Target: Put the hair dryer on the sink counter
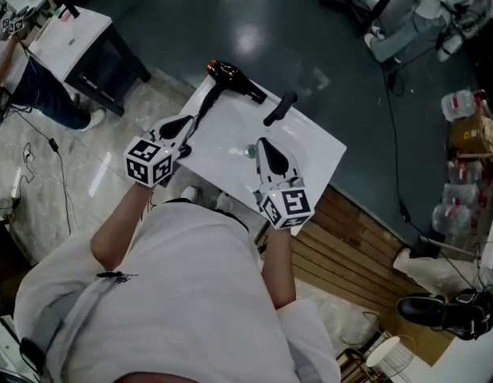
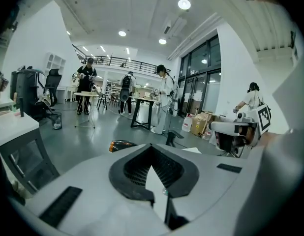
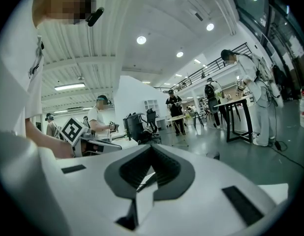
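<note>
A: What is the biggest thing in front of the person?

B: It is the white counter [image 1: 318, 146]. The basin [image 1: 226, 144] is sunk in its middle part.

A: What does the basin hold?

B: Inside it there shows a small greenish drain [image 1: 250, 151]. A black faucet [image 1: 280, 108] stands at the far rim of the basin.

A: And where is the hair dryer [image 1: 233, 76]?

B: It lies on the counter, at the far left corner, outside the basin. It is black with an orange end. Its thin end points toward the left gripper [image 1: 183, 124]. Whether the two touch, the head view does not tell.

A: How do the fingers [image 2: 135, 168] of this gripper stand?

B: They are clenched tip to tip, and nothing is seen between them. This gripper hangs over the left edge of the counter. In its own view the hair dryer lies beyond the jaws and a little to the left.

A: And the right gripper [image 1: 266, 146]?

B: Its fingers [image 3: 135, 168] are also pressed together, and they grasp nothing. It is over the near part of the counter, just beside the drain.

A: Are there other containers?

B: Yes, on the floor well apart at the right. A cardboard box [image 1: 470, 138] stands open, but what it holds is not clear. Near it stand clear plastic jugs [image 1: 458, 104]; their content cannot be told.
</note>
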Available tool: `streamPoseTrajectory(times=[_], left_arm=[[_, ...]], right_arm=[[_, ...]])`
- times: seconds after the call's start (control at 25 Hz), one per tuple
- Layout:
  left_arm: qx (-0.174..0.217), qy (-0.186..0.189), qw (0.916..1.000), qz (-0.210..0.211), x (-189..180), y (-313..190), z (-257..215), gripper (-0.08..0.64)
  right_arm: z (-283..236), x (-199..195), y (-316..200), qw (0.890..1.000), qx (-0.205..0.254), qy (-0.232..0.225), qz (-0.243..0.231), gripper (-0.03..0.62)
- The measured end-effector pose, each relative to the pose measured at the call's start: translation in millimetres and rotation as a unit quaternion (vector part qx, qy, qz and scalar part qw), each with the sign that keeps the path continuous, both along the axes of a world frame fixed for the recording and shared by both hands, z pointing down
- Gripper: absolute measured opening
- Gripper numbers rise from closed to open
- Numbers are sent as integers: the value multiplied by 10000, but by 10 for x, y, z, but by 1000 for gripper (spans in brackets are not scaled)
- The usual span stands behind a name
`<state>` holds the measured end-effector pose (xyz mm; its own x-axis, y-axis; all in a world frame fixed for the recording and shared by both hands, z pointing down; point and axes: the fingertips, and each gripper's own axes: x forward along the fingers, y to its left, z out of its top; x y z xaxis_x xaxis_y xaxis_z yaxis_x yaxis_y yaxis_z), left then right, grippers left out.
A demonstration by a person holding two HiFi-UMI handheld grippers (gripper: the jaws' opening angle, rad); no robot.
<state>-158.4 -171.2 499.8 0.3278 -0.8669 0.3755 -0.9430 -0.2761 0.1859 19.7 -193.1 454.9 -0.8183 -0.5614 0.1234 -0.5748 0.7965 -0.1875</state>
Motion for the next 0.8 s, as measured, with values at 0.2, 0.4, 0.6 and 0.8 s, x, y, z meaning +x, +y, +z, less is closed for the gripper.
streamPoseTrajectory(times=[0.2,0.4,0.6,0.8], left_arm=[[50,-13,9998,212,-93,-69,-29,3],[84,-52,9990,432,-169,-157,-55,3],[169,19,9983,554,-249,-236,-103,3],[163,80,9979,615,-339,-272,-62,3]], right_arm=[[-29,-60,-35,9997,-4,-10,230,8],[-129,-105,-63,9989,93,-17,458,8],[-209,-132,-85,9977,187,2,657,8],[-177,-169,-86,9966,177,19,808,8]])
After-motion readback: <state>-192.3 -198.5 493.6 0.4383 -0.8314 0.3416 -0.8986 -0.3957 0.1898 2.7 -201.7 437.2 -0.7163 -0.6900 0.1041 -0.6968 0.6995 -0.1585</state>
